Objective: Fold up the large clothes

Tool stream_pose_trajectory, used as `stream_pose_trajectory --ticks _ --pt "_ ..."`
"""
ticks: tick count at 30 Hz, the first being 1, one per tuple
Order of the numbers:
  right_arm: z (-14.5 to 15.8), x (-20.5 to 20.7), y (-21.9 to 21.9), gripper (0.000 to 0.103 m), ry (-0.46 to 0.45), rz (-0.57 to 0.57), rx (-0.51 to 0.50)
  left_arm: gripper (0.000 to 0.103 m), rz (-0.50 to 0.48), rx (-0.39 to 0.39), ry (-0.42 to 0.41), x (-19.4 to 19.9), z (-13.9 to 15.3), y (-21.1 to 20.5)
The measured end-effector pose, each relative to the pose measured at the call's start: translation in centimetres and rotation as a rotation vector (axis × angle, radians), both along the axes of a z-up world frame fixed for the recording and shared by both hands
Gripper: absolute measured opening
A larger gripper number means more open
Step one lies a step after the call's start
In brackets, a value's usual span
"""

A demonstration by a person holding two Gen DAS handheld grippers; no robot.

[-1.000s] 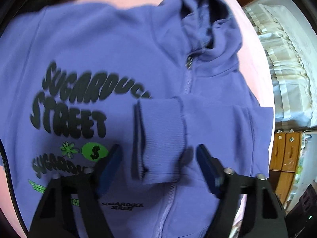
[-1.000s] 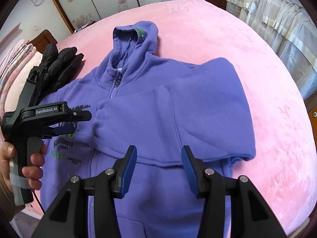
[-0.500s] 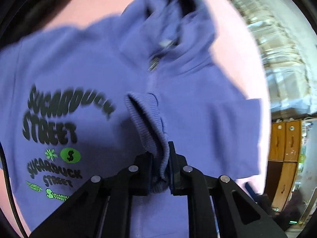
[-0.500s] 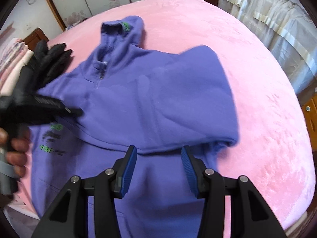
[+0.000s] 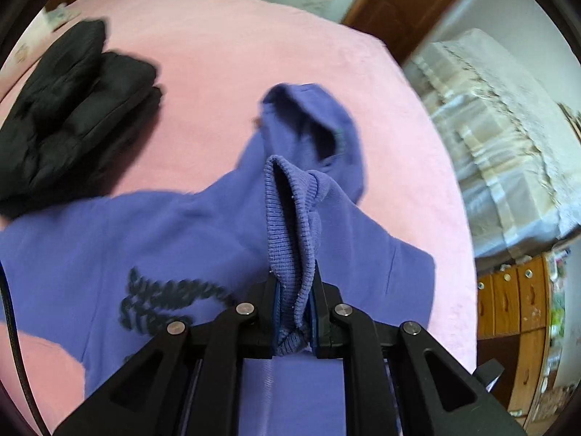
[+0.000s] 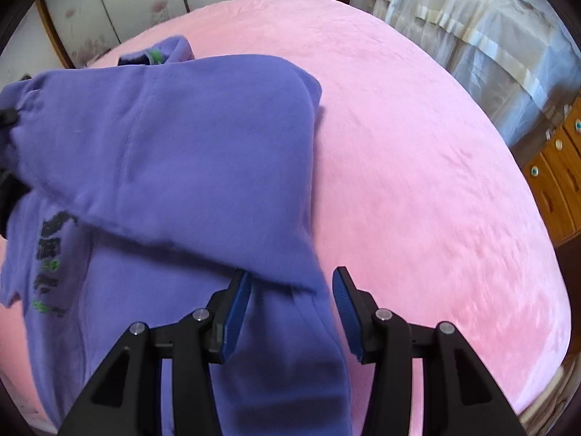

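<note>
Purple hoodie (image 6: 189, 167) lies on the pink bed (image 6: 417, 181), hood at 12 o'clock. Left gripper (image 5: 295, 301) is clamped on the ribbed cuff (image 5: 287, 225), sleeve lifted. Right gripper (image 6: 292, 312) hovers half-open over the hoodie's right edge, gripping nothing. Black jacket (image 5: 69, 109) sits at 10 o'clock.

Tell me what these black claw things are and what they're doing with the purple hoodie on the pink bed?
Those claws are hand-held grabbers: a person holds one in each hand, and each carries a little camera looking along its two fingers. So one picture comes from the left grabber, the other from the right.

On the pink fuzzy bedcover lies a purple zip-up hoodie with dark lettering. A folded black puffy jacket sits beside it.

The left gripper is squeezed shut on the hoodie's ribbed purple sleeve cuff, holding it up. The right gripper is open, holding nothing, hovering over the hoodie's side edge.
</note>
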State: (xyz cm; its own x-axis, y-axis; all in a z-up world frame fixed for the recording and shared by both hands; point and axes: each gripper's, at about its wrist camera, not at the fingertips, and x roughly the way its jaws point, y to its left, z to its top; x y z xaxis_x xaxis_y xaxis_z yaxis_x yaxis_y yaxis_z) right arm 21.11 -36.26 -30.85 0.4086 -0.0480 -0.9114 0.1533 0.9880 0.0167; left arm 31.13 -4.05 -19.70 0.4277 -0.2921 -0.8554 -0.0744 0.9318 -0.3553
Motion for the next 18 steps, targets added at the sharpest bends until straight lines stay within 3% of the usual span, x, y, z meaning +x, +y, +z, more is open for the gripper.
stream_pose_trajectory --ticks 5,9,12,18 --pt "-1.0 0.9 1.9 0.040 0.018 0.046 -0.098 0.010 0.068 0.044 0.090 -2.6 -4.3 3.3" --pt "-1.0 0.7 2.6 0.040 0.039 0.073 -0.136 0.010 0.098 0.107 0.184 -4.2 -9.6 5.0" --pt "-0.7 0.4 2.9 0.040 0.052 0.093 -0.150 0.010 0.119 0.099 0.247 -4.8 -13.5 6.3" --pt "0.0 -0.2 2.9 0.041 0.062 0.085 -0.133 0.010 0.103 0.118 0.206 -4.1 -13.7 6.0"
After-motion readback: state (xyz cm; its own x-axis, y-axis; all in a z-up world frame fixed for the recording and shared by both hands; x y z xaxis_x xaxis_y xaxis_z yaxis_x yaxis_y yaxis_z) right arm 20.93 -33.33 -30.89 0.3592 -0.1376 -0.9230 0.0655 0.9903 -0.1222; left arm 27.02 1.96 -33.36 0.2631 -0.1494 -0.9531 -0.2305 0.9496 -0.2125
